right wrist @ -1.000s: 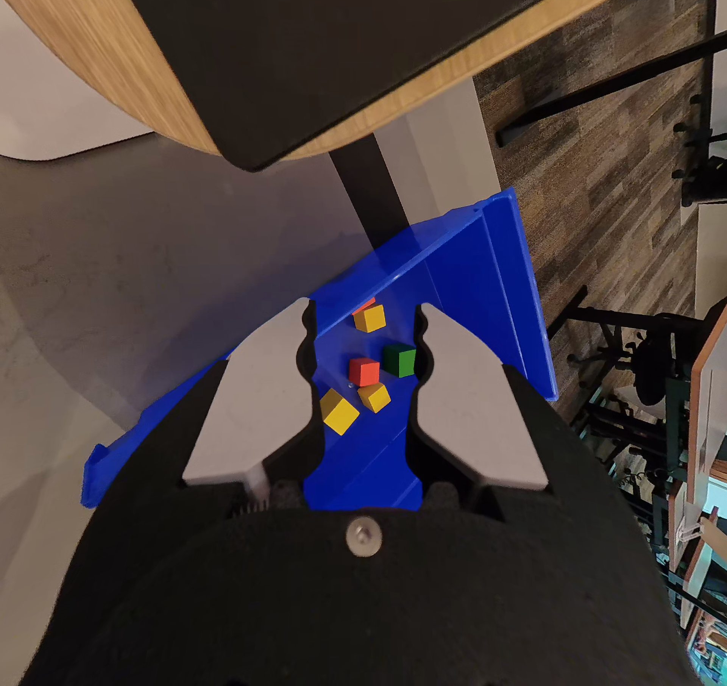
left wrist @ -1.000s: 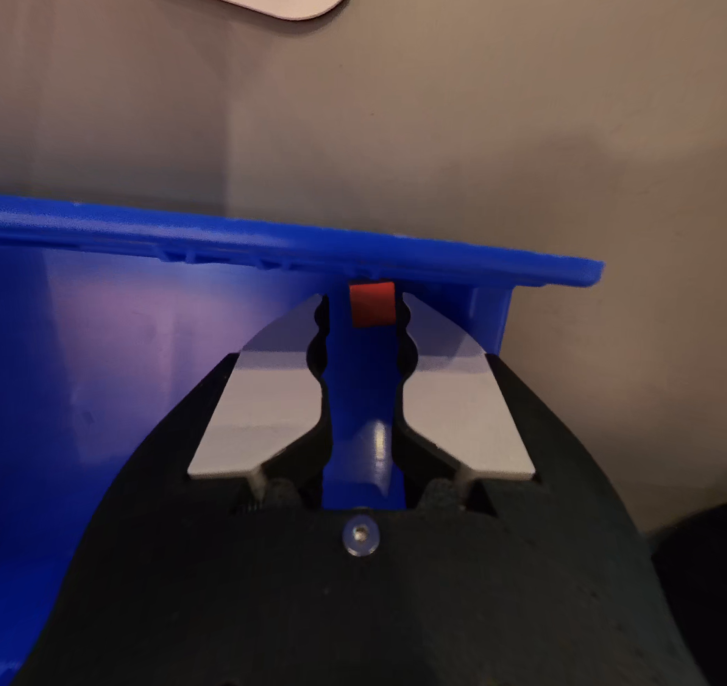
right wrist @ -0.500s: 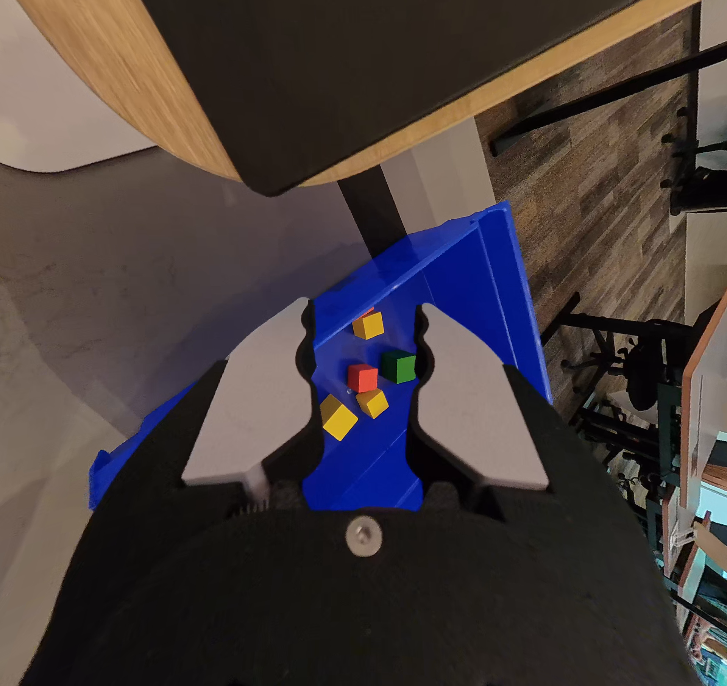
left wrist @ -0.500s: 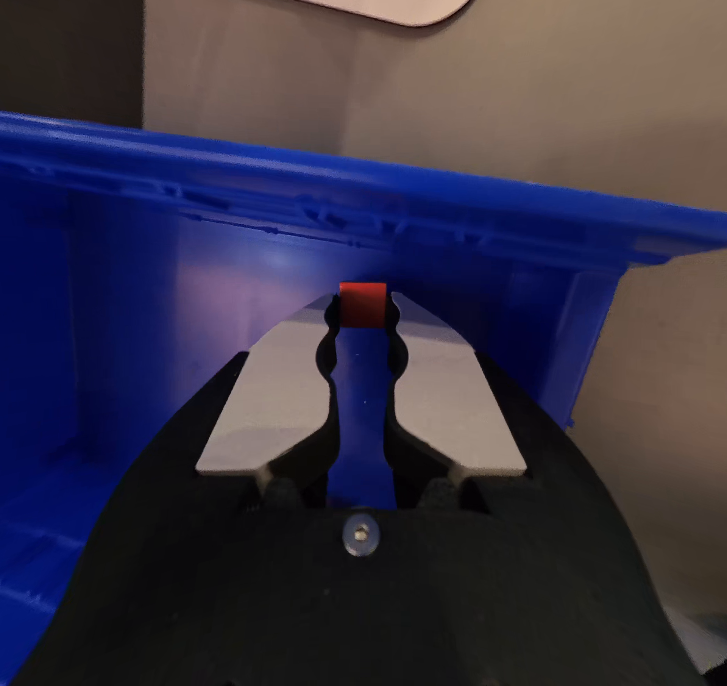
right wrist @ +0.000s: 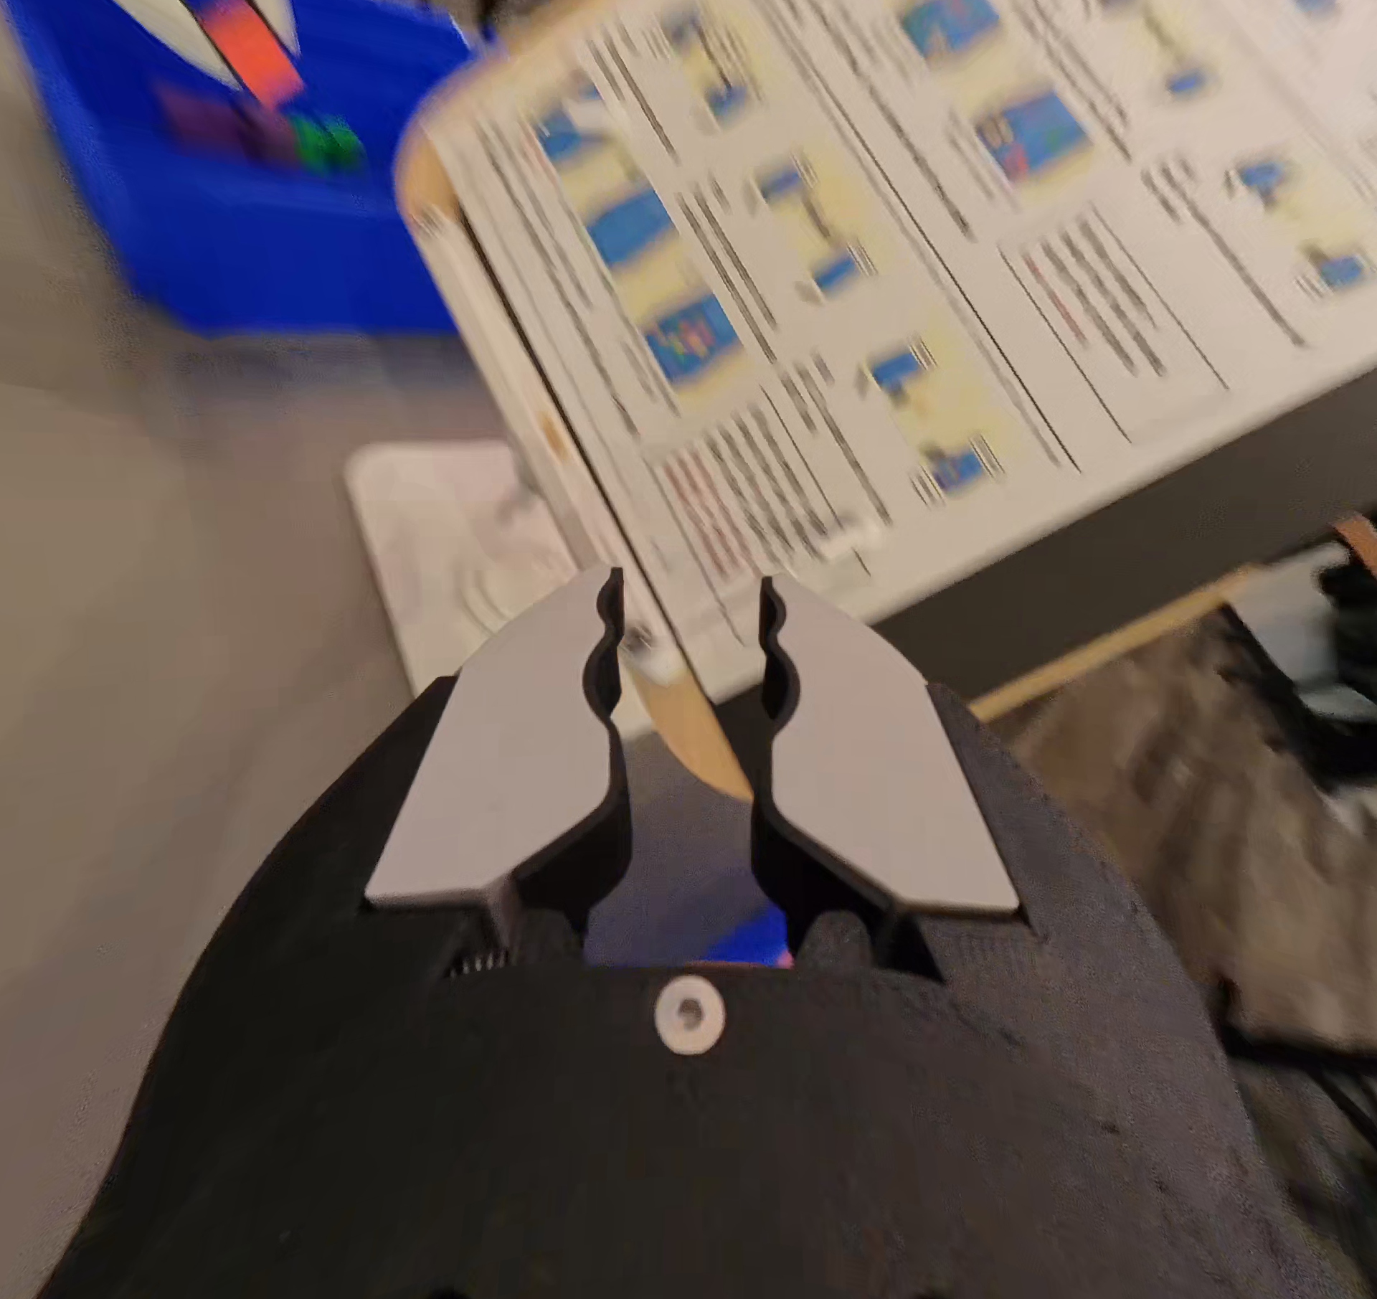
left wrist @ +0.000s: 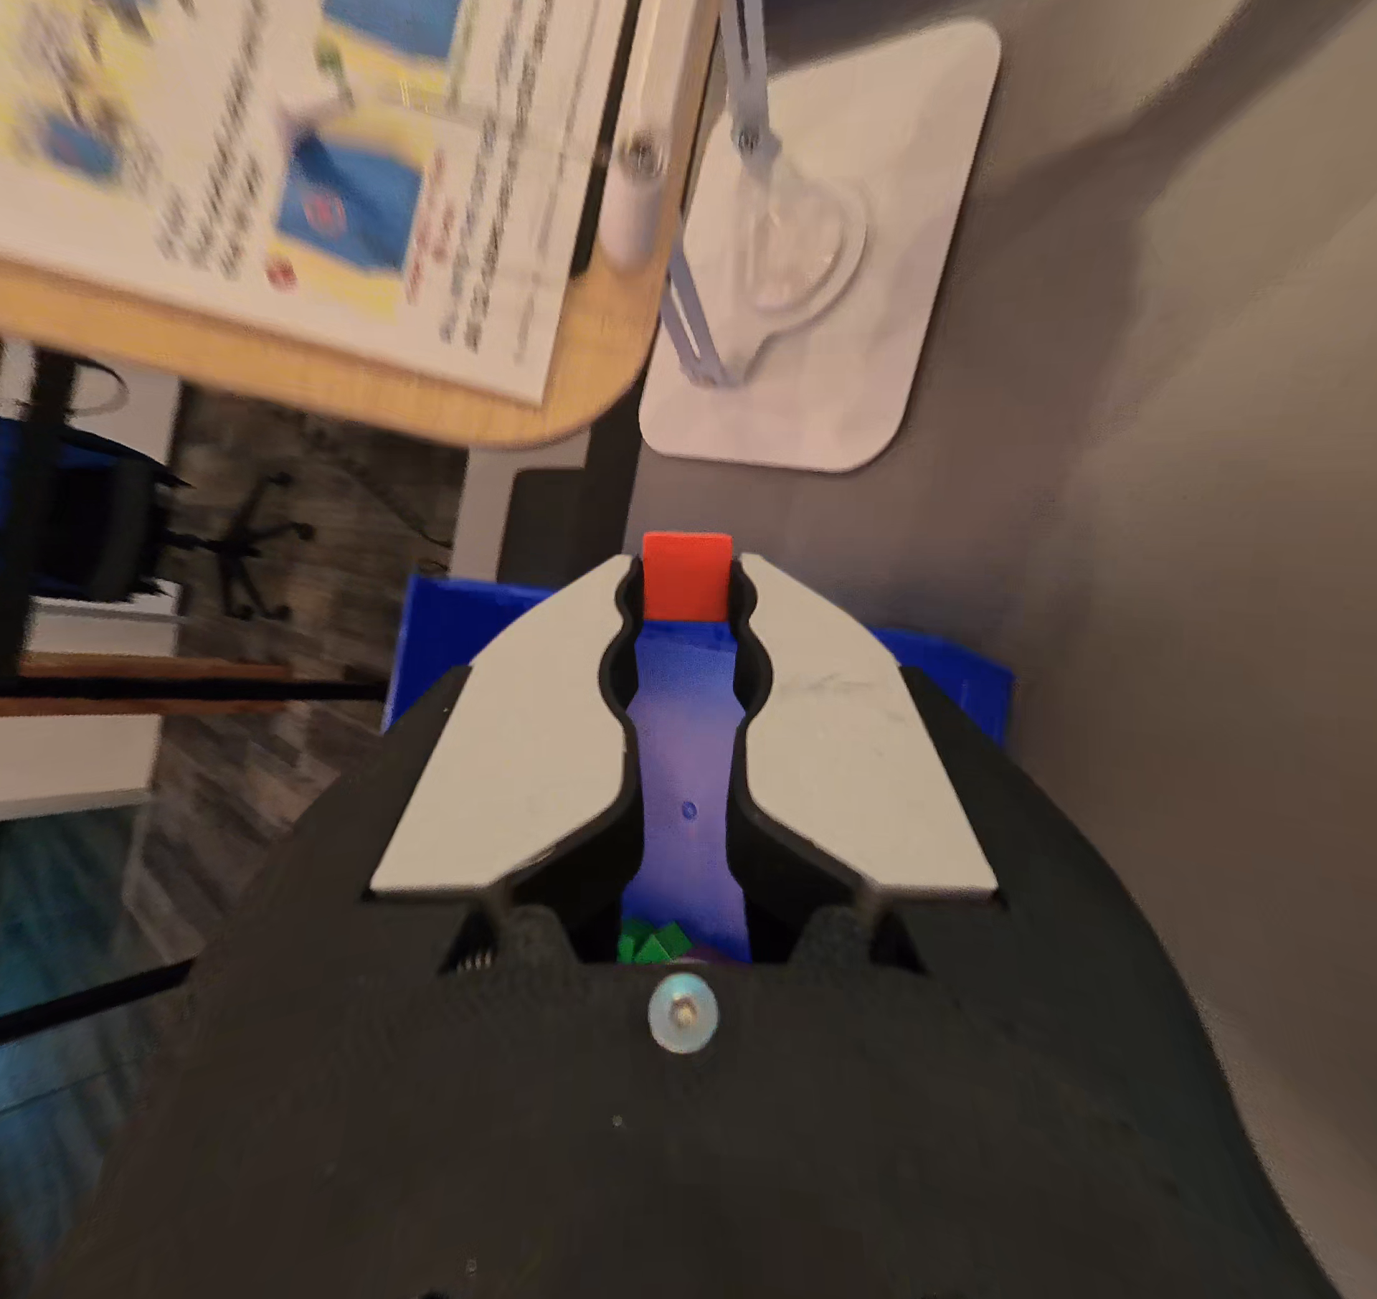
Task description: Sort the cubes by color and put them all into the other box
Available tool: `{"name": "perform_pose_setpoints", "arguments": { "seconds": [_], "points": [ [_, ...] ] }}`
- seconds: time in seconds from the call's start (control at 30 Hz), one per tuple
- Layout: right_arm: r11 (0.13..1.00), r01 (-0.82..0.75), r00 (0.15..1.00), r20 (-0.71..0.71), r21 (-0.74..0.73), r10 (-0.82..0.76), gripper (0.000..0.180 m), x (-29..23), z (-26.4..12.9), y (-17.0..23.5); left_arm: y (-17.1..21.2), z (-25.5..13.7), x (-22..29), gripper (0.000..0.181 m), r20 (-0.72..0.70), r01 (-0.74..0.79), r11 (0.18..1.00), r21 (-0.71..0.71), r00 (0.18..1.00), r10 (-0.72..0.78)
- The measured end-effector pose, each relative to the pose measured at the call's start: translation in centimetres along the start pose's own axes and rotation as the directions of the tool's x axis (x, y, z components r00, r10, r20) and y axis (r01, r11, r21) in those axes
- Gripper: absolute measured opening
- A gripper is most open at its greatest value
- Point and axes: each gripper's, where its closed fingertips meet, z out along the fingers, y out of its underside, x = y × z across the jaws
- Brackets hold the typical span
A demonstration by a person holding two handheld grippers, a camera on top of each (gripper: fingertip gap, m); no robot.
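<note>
My left gripper [left wrist: 685, 577] is shut on a red cube [left wrist: 685, 576] held at its fingertips above a blue box [left wrist: 682, 764]. Green cubes [left wrist: 652, 944] lie on that box's floor near the finger bases. In the right wrist view the same blue box [right wrist: 223, 220] sits at the upper left with the left gripper's fingers [right wrist: 164, 4] and the red cube [right wrist: 249, 41] over it; purple cubes [right wrist: 223, 119] and green cubes [right wrist: 328, 142] lie inside. My right gripper [right wrist: 689, 611] is open and empty, away from the box.
A wooden board with printed sheets [right wrist: 894, 220] stands tilted on a white stand base [right wrist: 447, 540] on the grey table [left wrist: 1192, 443]. It also shows in the left wrist view [left wrist: 298, 145]. Floor and chair legs [left wrist: 253, 540] lie beyond the table edge. One gripper's finger ends stand about 30 cm off the other's.
My left gripper closed on the red cube, lifted it out of one box and now holds it over another. My right gripper swung away from the box of mixed cubes and stays open.
</note>
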Motion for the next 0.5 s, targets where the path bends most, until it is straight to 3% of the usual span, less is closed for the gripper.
{"name": "perform_pose_setpoints", "arguments": {
  "seconds": [0.03, 0.2, 0.4, 0.5],
  "points": [
    [0.998, -0.029, 0.999, 0.042, 0.063, 0.026, 0.037, -1.3, 0.1, -1.5, -1.4, -0.2, 0.1, 0.021, 0.029, -0.027, 0.999, 0.022, 0.999, 0.026],
    [0.931, -0.268, 0.939, 0.282, 0.249, 0.195, 0.047, -6.7, 1.6, -6.3, -8.8, -1.0, 0.2, 0.021, 0.236, -0.133, 0.979, 0.156, 0.967, 0.094],
    [0.812, -0.509, 0.812, 0.474, 0.286, 0.342, 0.047, -9.7, 3.5, -7.8, -14.9, -1.3, 1.0, 0.021, 0.471, -0.243, 0.95, 0.197, 0.873, 0.125],
    [0.759, -0.574, 0.769, 0.52, 0.307, 0.371, 0.047, -9.8, 3.3, -8.2, -16.5, -0.8, 1.6, 0.021, 0.524, -0.269, 0.945, 0.186, 0.841, 0.136]
  ]
}}
